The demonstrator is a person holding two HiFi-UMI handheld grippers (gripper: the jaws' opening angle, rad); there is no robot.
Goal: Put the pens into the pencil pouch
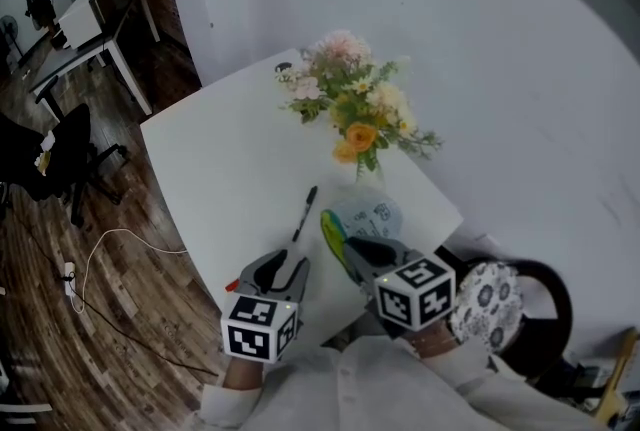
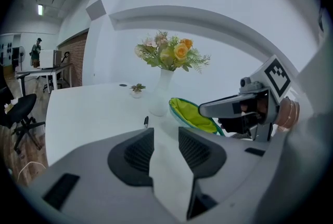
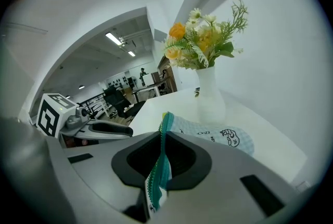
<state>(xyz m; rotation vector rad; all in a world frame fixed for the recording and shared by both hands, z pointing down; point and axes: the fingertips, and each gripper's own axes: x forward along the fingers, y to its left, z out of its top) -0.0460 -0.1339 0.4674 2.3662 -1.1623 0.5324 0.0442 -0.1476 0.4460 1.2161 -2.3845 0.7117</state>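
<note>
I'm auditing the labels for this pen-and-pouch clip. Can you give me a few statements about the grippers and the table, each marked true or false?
1. The right gripper is shut on the zipper edge of the pencil pouch. True.
2. The left gripper holds the pen. False: its jaws stand apart with nothing between them, and the pen lies on the table.
3. The pouch's lining is yellow-green. True, as the left gripper view shows.
4. The vase has tipped onto its side. False: it stands upright on the table with flowers in it.
</note>
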